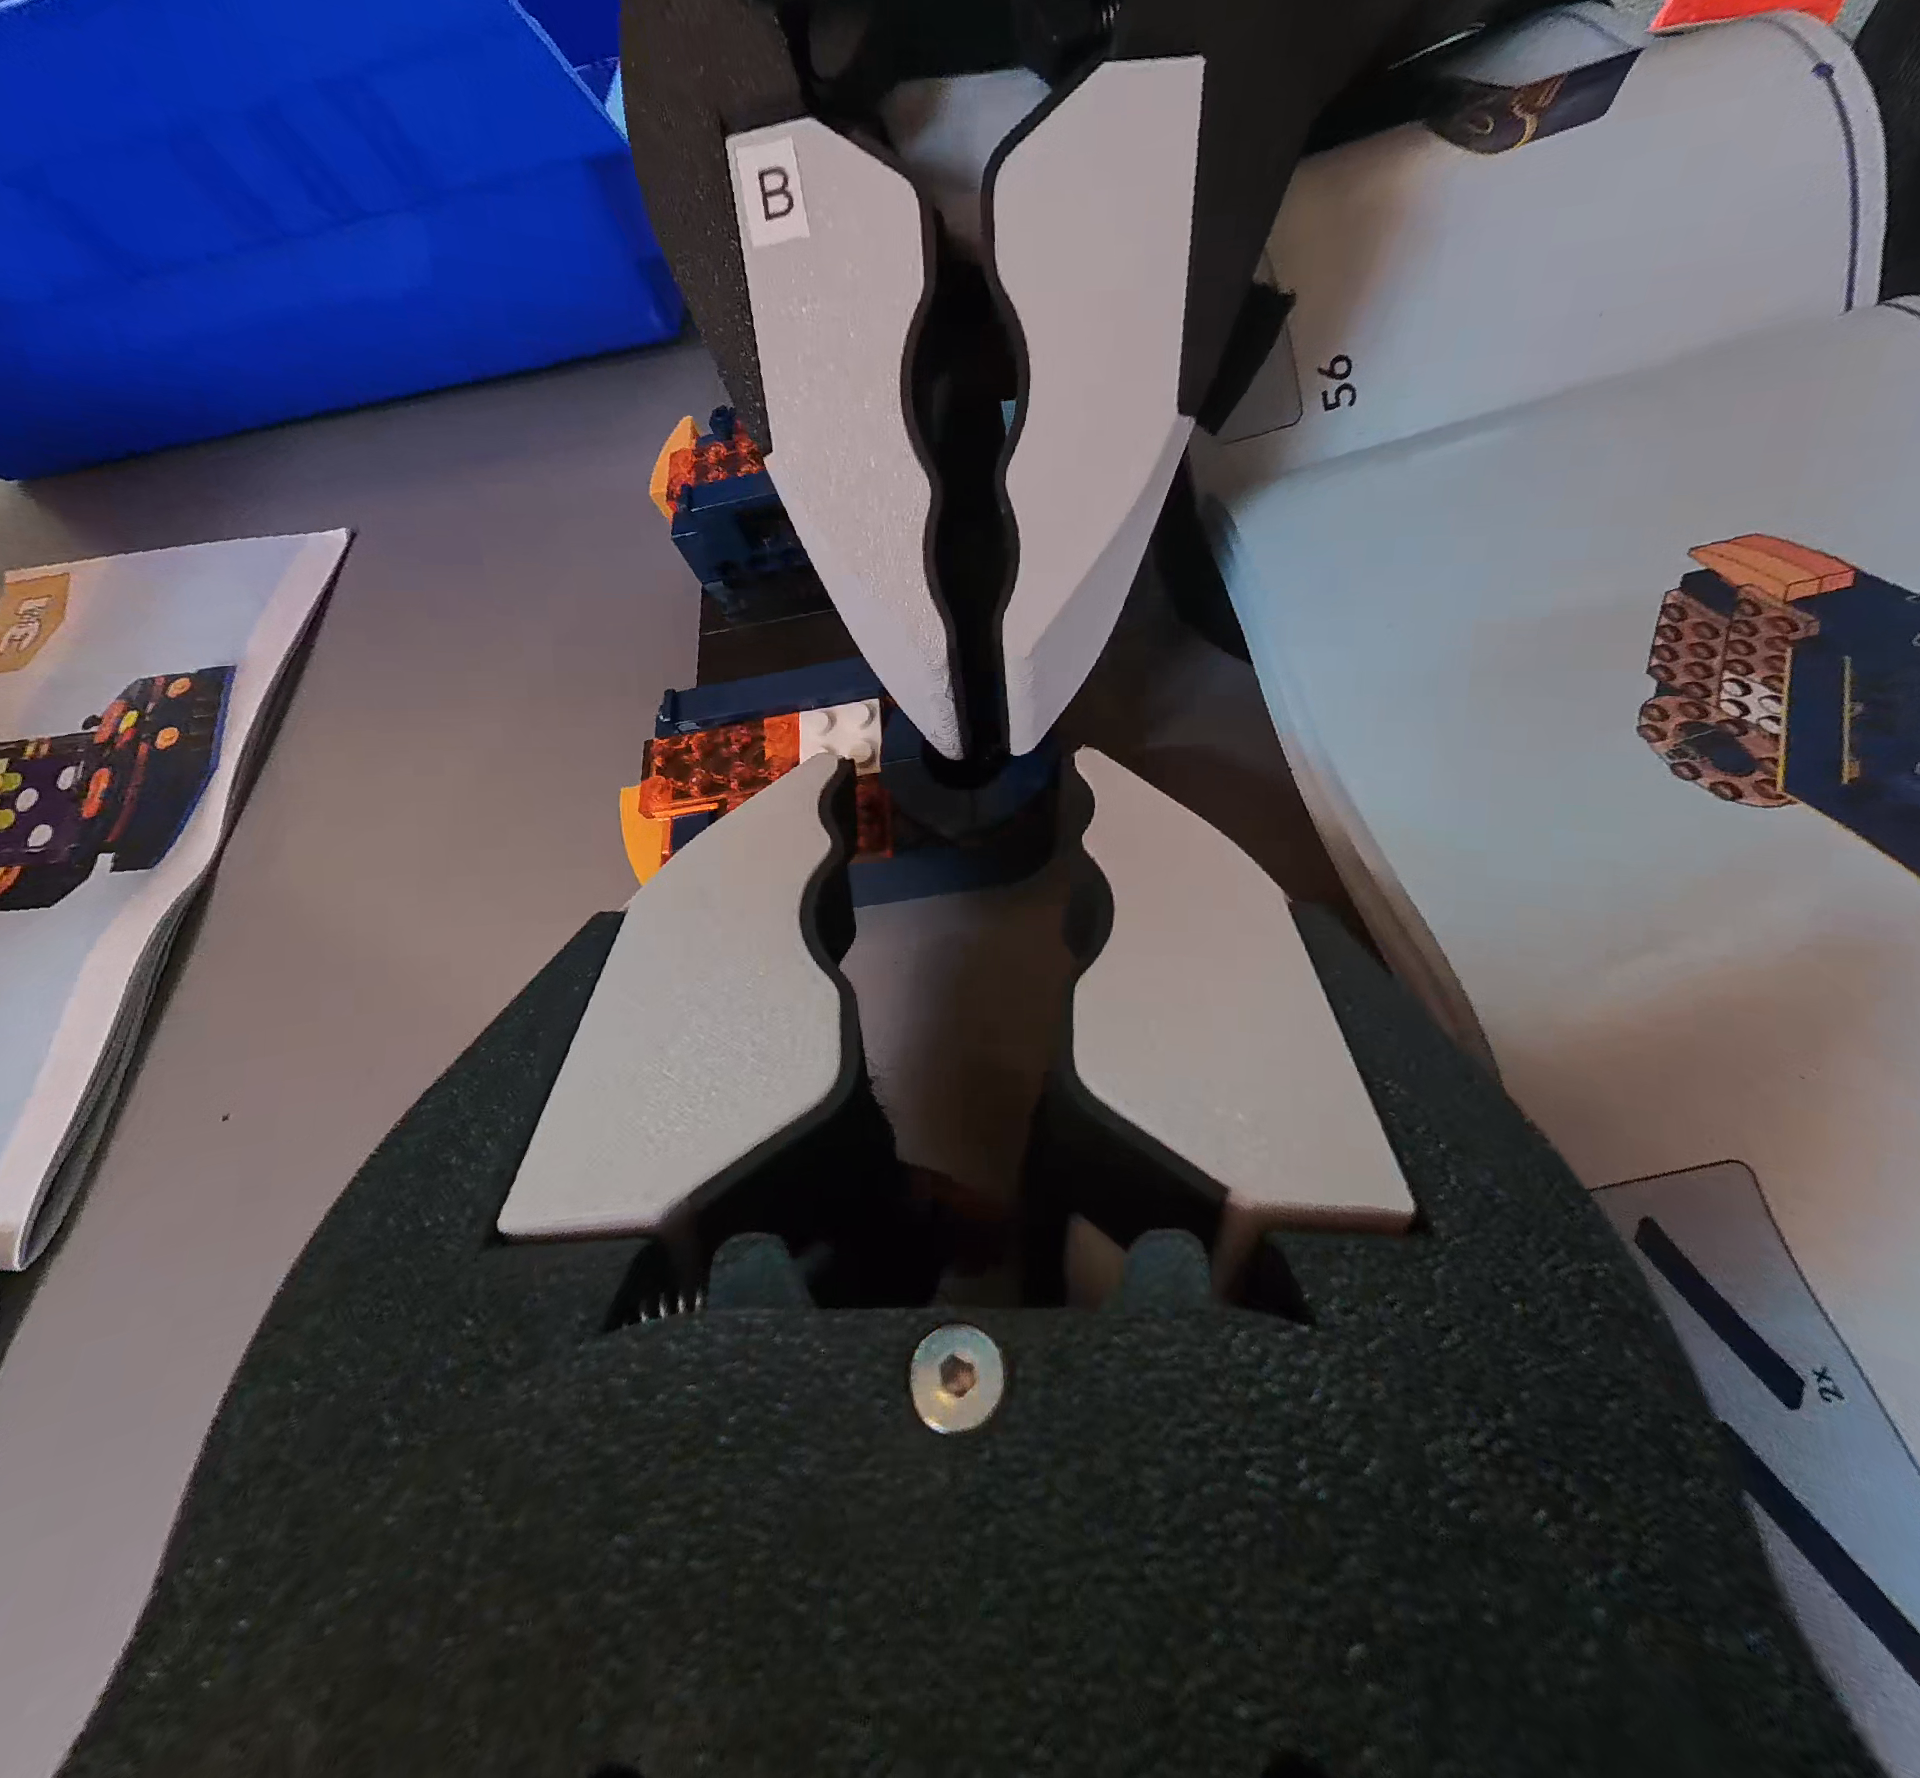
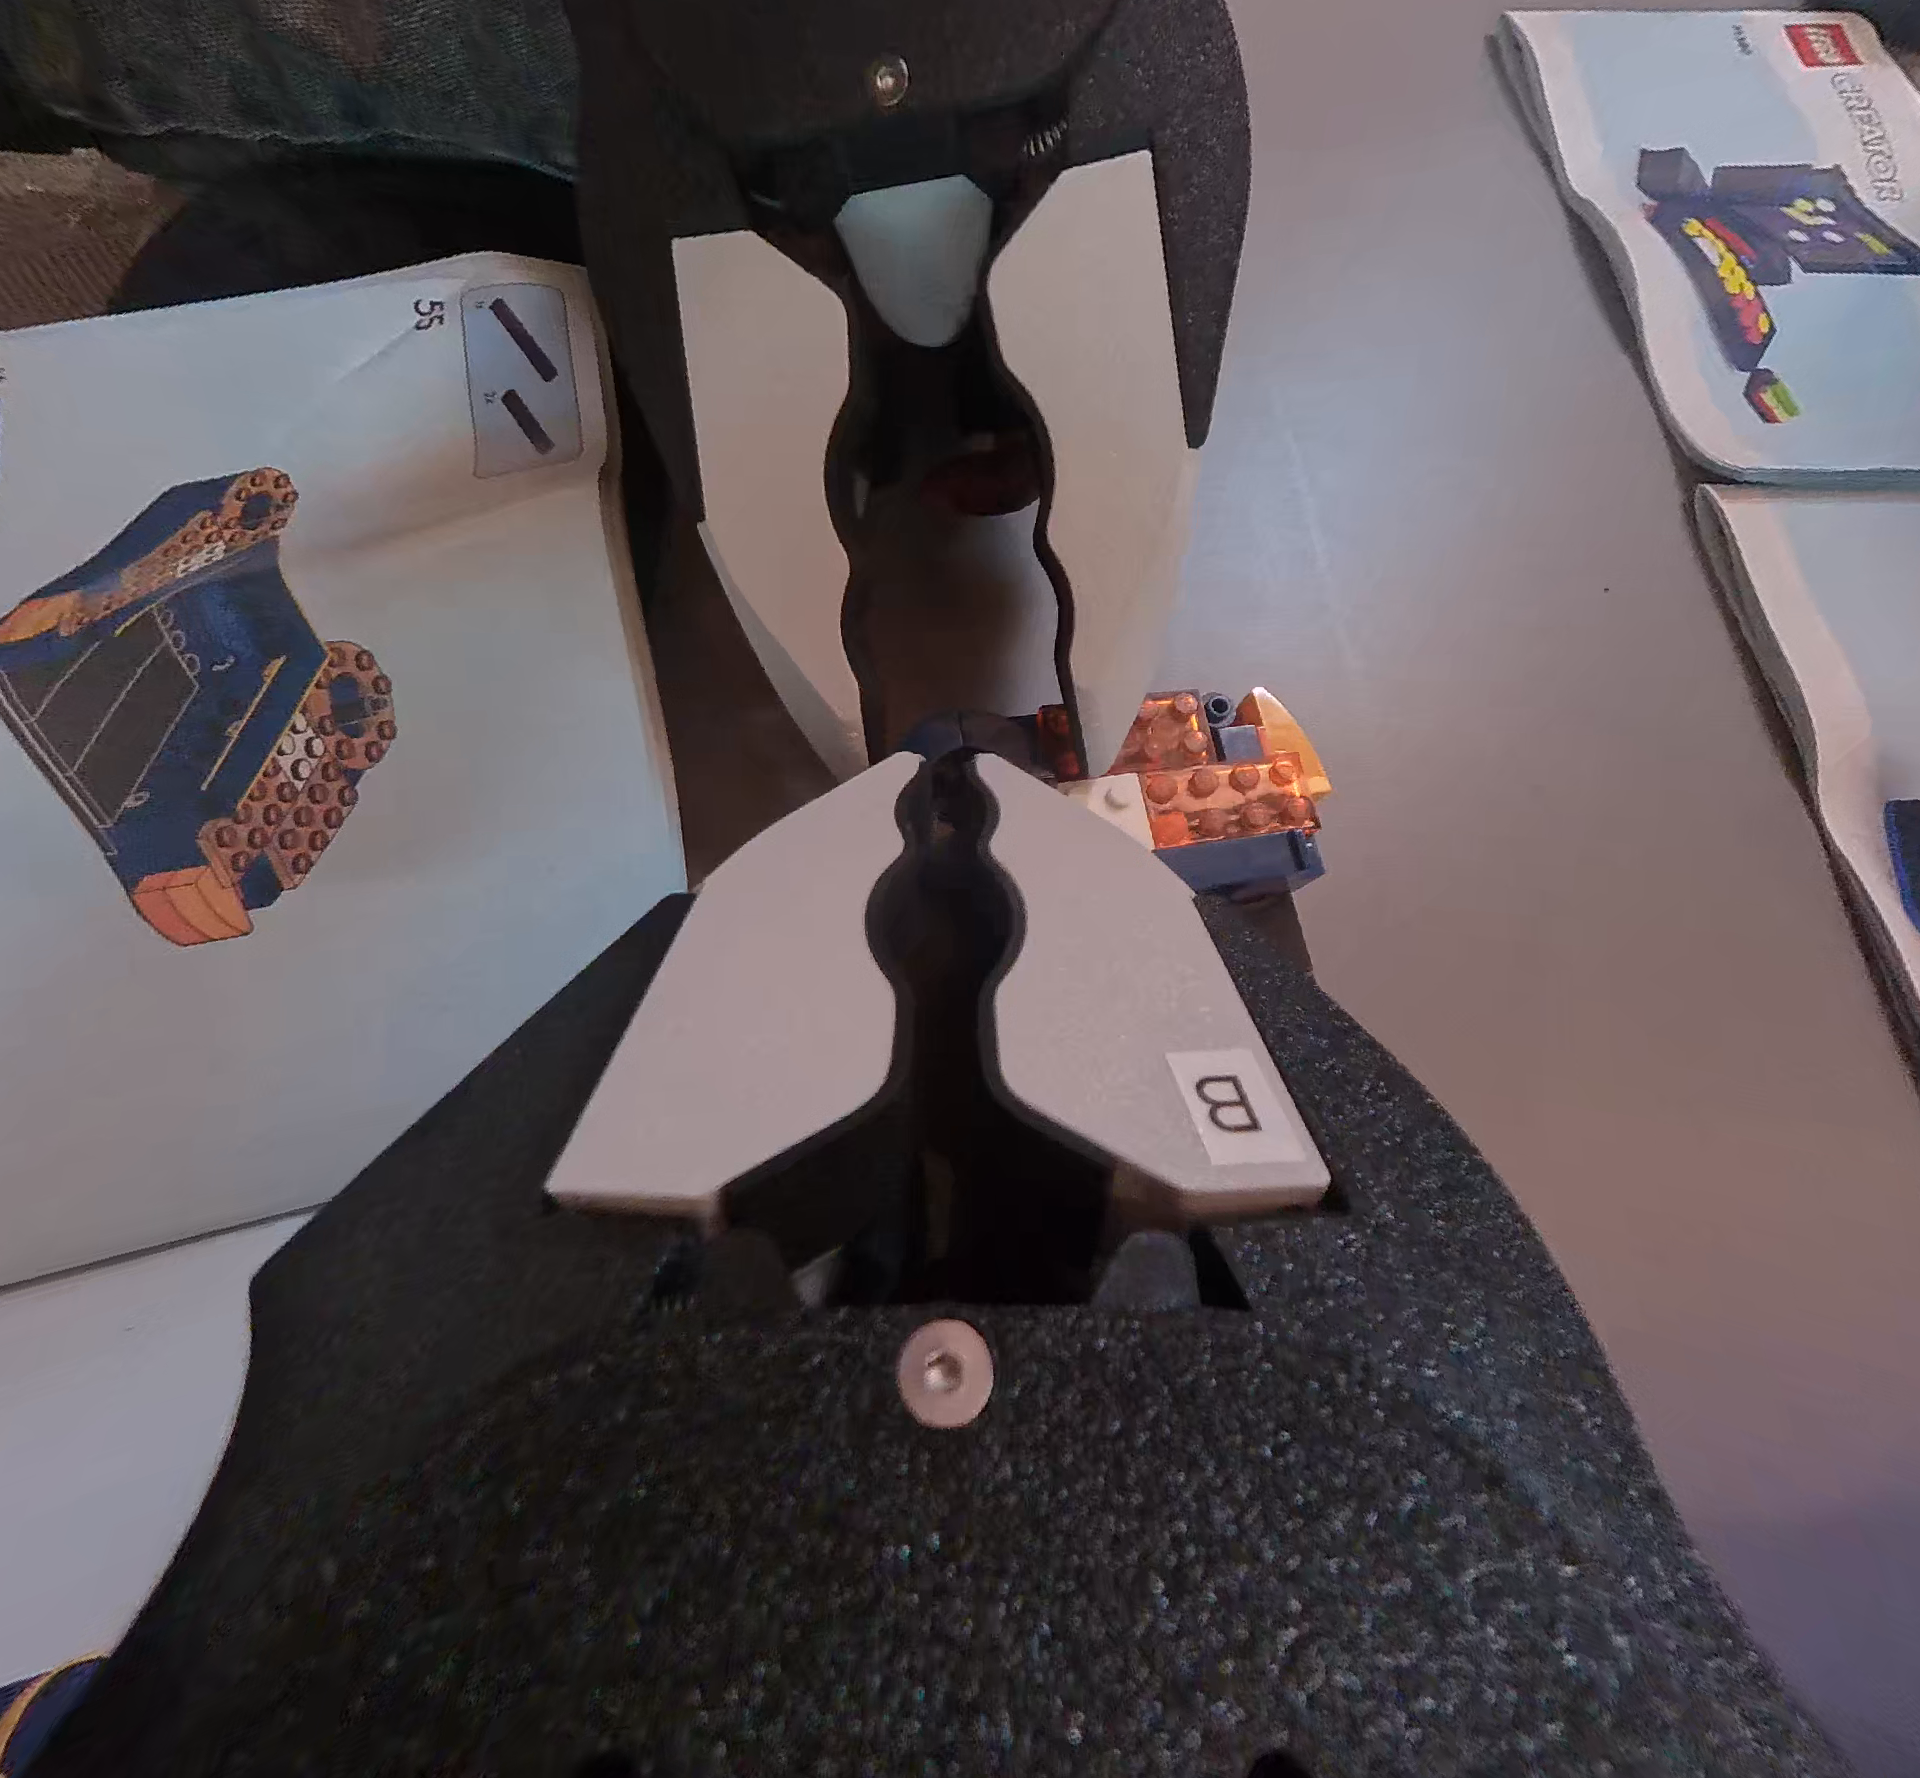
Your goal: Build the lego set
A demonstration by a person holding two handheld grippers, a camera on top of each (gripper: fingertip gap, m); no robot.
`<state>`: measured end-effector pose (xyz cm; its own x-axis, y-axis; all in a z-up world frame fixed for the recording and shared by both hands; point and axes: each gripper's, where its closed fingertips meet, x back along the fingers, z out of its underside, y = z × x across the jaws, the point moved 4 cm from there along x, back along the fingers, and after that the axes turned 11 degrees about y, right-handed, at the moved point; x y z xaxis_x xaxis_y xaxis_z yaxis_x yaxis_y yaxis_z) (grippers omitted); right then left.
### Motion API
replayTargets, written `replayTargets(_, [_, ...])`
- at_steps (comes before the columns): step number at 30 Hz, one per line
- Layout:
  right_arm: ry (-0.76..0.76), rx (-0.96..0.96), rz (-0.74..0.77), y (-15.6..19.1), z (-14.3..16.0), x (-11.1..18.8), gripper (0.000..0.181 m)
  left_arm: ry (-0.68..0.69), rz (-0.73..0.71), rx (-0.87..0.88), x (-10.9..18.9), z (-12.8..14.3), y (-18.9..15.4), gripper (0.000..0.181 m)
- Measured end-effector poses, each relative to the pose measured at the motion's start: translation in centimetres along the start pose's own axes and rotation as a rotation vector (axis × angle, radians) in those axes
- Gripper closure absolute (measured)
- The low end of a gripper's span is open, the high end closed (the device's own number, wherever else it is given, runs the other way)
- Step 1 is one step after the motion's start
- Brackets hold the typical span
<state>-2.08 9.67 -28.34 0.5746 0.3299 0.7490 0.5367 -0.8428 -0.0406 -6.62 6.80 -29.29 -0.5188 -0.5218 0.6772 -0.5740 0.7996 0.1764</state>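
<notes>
— What is the right gripper (image 2: 951, 772) doing?

— Its fingers are pressing nearly together at the tips, pinching a small dark piece (image 1: 966, 798). It is pointing straight at the left gripper (image 1: 961, 764), the two meeting tip to tip over the lego model (image 1: 727, 762).

— And the left one?

— Its fingers are standing apart, with part of the model lying between and under its tips. I cannot tell whether it is actually gripping the model or only reaching over it.

— Where is the model sitting?

— On the grey table (image 1: 468, 949), right at the left gripper's fingertips. It is sticking out to the left of that gripper's left finger, showing clear orange bricks, a white studded brick and dark blue walls. A second dark blue and orange wall is lying farther ahead, half hidden behind the right gripper.

— What is lying around them?

— An open instruction booklet (image 1: 1558, 845) is spreading along the left gripper's right side, just beside it. A closed booklet (image 1: 156, 845) is lying well off to its left, and a blue bin (image 1: 260, 170) is standing ahead and to the left. From the right gripper, another booklet is showing below the closed one on its right, partly cut off by the edge.
</notes>
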Motion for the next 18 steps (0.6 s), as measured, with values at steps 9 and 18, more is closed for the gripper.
replayTargets(9, [-0.032,-0.068,0.008,-0.6,0.0,0.16,0.179,-0.004,0.008,-0.005,0.04,-0.04,-0.11,0.149])
replayTargets(18, [-0.036,-0.059,0.024,-0.77,0.03,0.24,0.179,-0.004,0.01,-0.005,0.04,-0.05,-0.11,0.149])
